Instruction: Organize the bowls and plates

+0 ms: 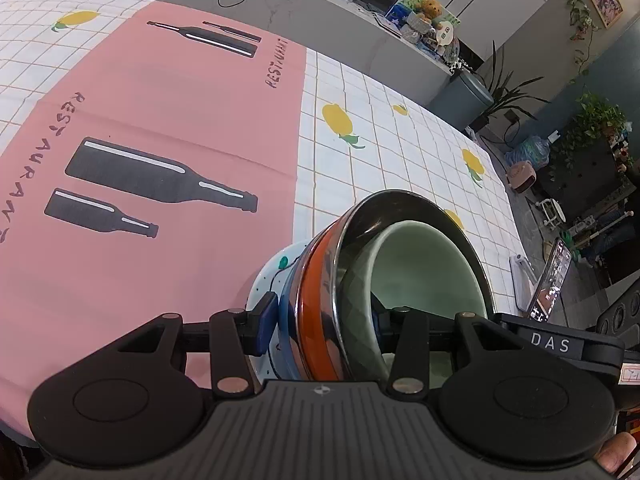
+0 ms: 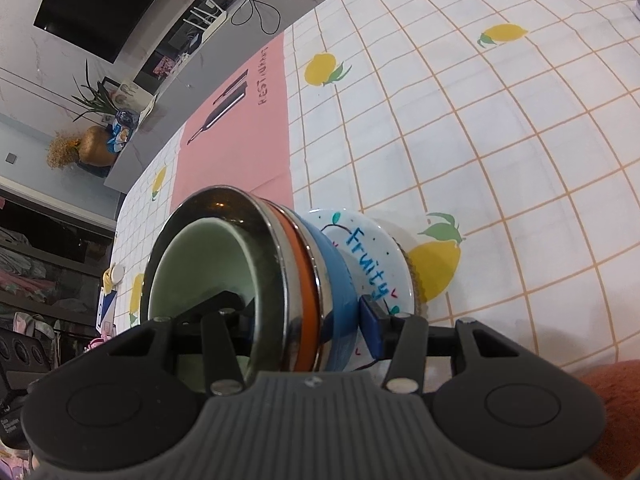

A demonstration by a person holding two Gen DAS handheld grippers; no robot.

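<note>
Pinching one nested bowl stack (image 1: pixel 360 280) from opposite rims, left tongs (image 1: pixel 324 332) and right tongs (image 2: pixel 304 320) hold it tilted above the table (image 1: pixel 400 140), equally near.

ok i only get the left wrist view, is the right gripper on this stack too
Observer: Yes. The right gripper clamps the stack too, with its blue pad on the white plate and its other jaw inside the green bowl.
Operator: whats printed on that plate
Observer: "Fruity", in blue letters.
Operator: and the thin blue edge under the steel bowl
Observer: A blue bowl, nested between the plate and the orange-banded steel bowl.
</note>
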